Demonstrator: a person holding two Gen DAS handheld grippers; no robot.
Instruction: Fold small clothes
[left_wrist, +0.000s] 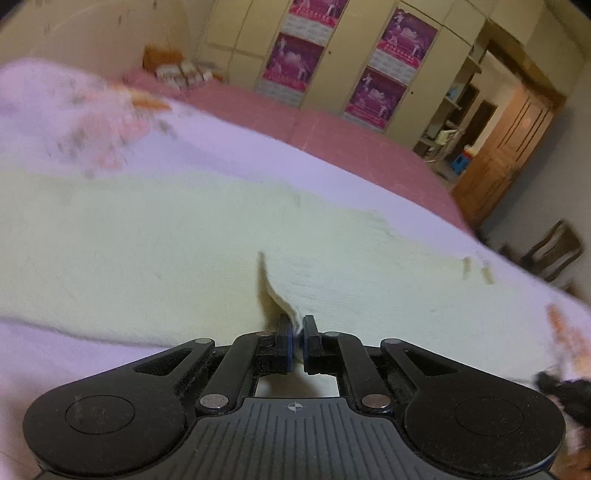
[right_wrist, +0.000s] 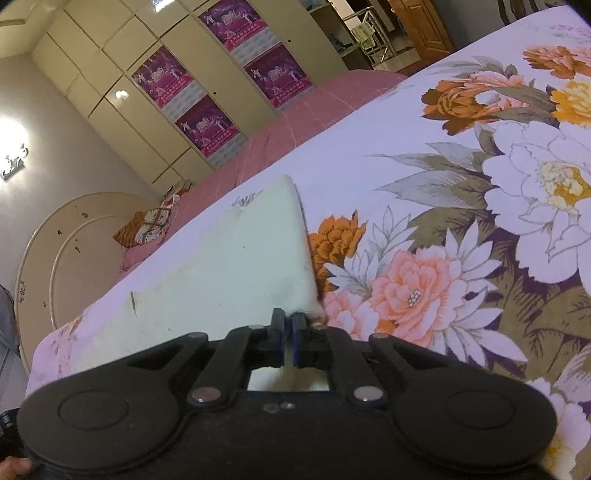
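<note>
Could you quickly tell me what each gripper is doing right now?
Left gripper: shut on the pale cream knitted garment.
Right gripper: shut on the same garment's corner.

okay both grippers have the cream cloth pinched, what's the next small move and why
Probably carry both pinched edges forward together, then lay them down. The left gripper and right gripper are each shut on an edge of the cream cloth, which lies spread on the floral sheet, so it looks ready to fold.

Left gripper (left_wrist: 298, 332) apparently pinching cream garment (left_wrist: 177, 240)

The magenta posters (right_wrist: 205, 127) on the wardrobe doors carry print too small to read.
</note>
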